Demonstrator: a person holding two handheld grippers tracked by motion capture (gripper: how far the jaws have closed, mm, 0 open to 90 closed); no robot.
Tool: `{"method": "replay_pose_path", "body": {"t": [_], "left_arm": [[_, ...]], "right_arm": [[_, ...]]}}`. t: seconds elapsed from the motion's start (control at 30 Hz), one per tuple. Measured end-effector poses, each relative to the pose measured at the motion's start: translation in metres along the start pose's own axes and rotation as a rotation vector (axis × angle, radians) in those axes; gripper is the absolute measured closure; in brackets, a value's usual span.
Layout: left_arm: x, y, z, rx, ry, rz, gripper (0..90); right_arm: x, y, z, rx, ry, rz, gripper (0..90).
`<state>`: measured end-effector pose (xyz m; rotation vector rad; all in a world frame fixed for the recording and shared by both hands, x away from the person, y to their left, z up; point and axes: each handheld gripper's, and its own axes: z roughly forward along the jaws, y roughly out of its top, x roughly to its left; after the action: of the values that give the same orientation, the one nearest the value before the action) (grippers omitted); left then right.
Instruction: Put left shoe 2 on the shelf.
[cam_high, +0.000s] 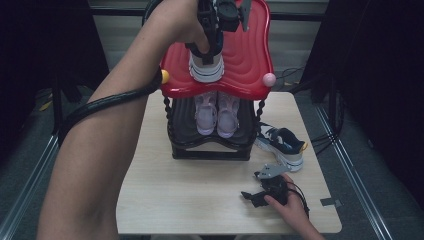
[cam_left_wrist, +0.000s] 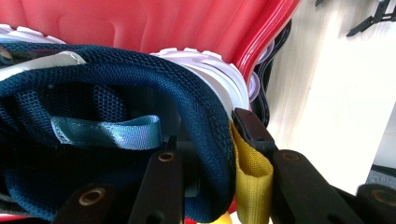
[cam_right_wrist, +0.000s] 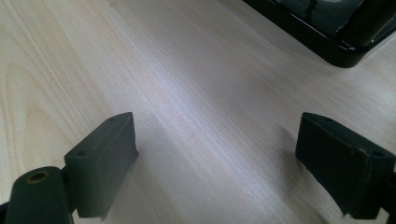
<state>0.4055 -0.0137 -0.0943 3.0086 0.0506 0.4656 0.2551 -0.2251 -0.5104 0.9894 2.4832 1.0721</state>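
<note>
Where the red top shelf (cam_high: 245, 60) of the shoe rack (cam_high: 210, 147) bulges out toward the person, a navy and white sneaker (cam_high: 206, 69) sits on it, heel end facing out, its white sole resting on the ribbed red plastic. The left gripper (cam_high: 207, 42) has it by the heel: in the left gripper view one black jaw sits inside the padded navy collar (cam_left_wrist: 205, 116) and the other outside against the yellow pull loop (cam_left_wrist: 252, 177), so the jaws are nearly closed and clamped on the heel of the shoe. A pale blue ribbon tab (cam_left_wrist: 107, 133) lies inside the opening. On the black lower shelf, directly beneath, a pair of pale pink sneakers (cam_high: 216, 114) stands side by side, toes outward. The matching navy sneaker (cam_high: 282, 144) lies on the light wooden surface (cam_high: 200, 195) just to the right of the rack's base, near it but apart. Closer to the person, the right gripper (cam_high: 255, 196) rests low on the surface in the right hand (cam_high: 292, 207); the right gripper view shows its jaws spread wide with only bare wood between them, the rack's black foot (cam_right_wrist: 327, 37) off at the far corner.
</note>
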Motion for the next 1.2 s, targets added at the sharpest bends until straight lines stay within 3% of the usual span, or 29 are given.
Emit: {"method": "replay_pose_path", "body": {"t": [0.23,0.43,0.63,0.8,1.2], "left_arm": [[0.0,0.002,0.0022,-0.003,0.017,0.036,72.9],[0.0016,0.0027,0.0031,-0.011,0.027,0.019,72.7],[0.0004,0.0017,0.0037,-0.001,0.042,0.046,72.3],[-0.001,-0.0013,0.0051,-0.015,0.04,0.03,72.4],[0.0004,0.0001,0.0063,0.001,0.053,-0.002,67.8]], "right_arm": [[-0.0001,0.0,0.0001,-0.002,-0.001,-0.002,11.7],[-0.0001,0.0,0.0001,-0.001,-0.001,-0.002,11.7],[0.0,0.0,0.0,0.0,-0.001,0.0,11.7],[-0.0001,0.0,-0.0001,-0.001,-0.003,-0.001,11.7],[-0.0001,0.0,-0.0001,-0.001,-0.003,-0.001,11.7]]}}
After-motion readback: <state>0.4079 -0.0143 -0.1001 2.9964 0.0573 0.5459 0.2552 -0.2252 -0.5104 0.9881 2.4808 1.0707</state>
